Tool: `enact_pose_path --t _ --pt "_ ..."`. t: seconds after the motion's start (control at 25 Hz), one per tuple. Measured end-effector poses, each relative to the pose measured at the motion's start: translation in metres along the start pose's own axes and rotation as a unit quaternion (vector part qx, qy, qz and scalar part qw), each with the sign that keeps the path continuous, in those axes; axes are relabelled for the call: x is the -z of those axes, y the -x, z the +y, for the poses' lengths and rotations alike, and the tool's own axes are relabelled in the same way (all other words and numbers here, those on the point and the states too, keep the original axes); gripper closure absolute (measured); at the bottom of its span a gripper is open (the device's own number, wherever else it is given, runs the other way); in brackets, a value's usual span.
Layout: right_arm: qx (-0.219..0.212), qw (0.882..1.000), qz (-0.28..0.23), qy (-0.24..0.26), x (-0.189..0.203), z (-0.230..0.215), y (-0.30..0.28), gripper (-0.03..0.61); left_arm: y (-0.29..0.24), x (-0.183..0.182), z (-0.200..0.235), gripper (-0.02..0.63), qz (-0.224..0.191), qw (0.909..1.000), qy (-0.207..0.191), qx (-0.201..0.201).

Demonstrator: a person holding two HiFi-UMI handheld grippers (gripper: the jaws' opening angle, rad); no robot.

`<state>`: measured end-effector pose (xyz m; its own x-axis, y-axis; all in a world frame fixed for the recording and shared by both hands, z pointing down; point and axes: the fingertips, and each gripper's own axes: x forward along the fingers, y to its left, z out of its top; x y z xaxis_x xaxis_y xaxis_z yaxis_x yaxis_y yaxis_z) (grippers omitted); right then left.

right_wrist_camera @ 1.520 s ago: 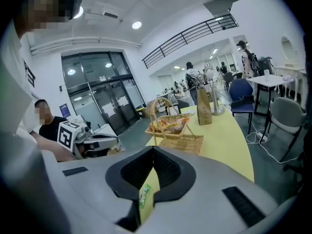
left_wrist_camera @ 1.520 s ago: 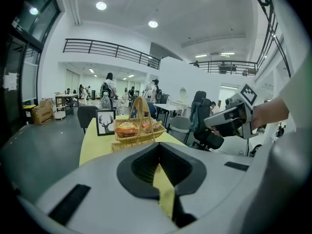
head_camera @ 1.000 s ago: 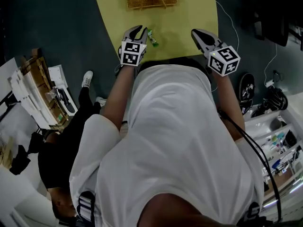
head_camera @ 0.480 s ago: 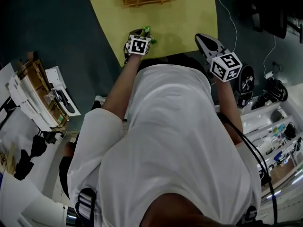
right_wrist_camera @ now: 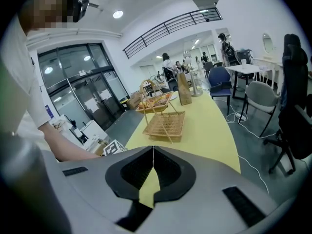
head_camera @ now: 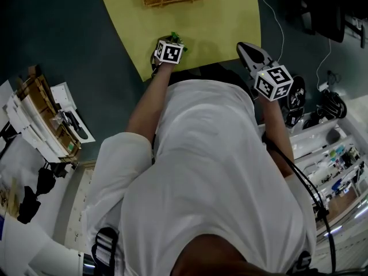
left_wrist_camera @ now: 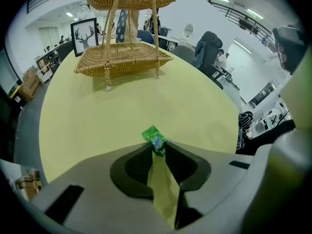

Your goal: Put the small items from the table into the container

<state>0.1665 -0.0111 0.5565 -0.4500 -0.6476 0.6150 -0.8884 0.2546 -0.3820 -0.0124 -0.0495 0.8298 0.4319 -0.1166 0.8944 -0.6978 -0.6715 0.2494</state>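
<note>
A small green packet point(left_wrist_camera: 155, 139) lies on the yellow table point(head_camera: 218, 16) near its front edge, and shows as a green scrap point(head_camera: 176, 37) in the head view. My left gripper point(left_wrist_camera: 158, 148) points steeply down at it. Its jaws are closing, with the packet's near end between the tips and a gap still between them. In the head view the left gripper point(head_camera: 171, 42) is mostly hidden under its marker cube. My right gripper point(right_wrist_camera: 153, 147) is shut with nothing in it, and hangs over the table's right front edge point(head_camera: 242, 45). A two-tier wicker basket point(left_wrist_camera: 122, 57) stands farther back on the table.
A framed deer picture point(left_wrist_camera: 84, 35) stands behind the basket, and a brown paper bag point(right_wrist_camera: 184, 94) stands farther along the table. On the floor are a cluttered shelf point(head_camera: 40, 119) at the left, cables and bins point(head_camera: 328, 154) at the right, and chairs point(right_wrist_camera: 263, 99) beside the table.
My left gripper has dropped toward the table and tipped steeply down over the green packet, with its jaws wider than before. The right gripper has shifted slightly and stayed shut.
</note>
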Motion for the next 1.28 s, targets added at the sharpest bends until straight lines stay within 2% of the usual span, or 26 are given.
enact_pose_path --t 0.04,0.16,0.52,0.72,1.0,1.28 --pt "0.001 1.0 0.0 0.0 0.0 -0.001 0.0 0.563 0.001 0.0 0.0 0.537 -0.003 1.0 -0.003 -0.001" --pt "0.003 1.0 0.0 0.0 0.001 -0.002 0.002 0.563 0.008 -0.005 -0.002 0.598 -0.015 0.9998 -0.014 -0.002" --pt "-0.003 1.0 -0.02 0.008 -0.015 -0.001 0.002 0.563 0.043 -0.023 0.002 0.601 -0.052 0.9986 -0.01 -0.001" --pt "-0.012 0.999 -0.036 0.015 -0.029 0.005 0.001 0.563 0.074 -0.046 0.013 0.6 -0.094 0.9954 -0.006 -0.017" --pt "-0.02 0.998 -0.061 0.017 -0.045 0.01 -0.001 0.563 0.151 -0.116 0.031 0.601 -0.182 0.9824 -0.018 -0.038" --pt "-0.025 0.996 -0.079 0.013 -0.054 0.017 0.002 0.563 0.233 -0.187 0.054 0.601 -0.263 0.9624 -0.016 -0.067"
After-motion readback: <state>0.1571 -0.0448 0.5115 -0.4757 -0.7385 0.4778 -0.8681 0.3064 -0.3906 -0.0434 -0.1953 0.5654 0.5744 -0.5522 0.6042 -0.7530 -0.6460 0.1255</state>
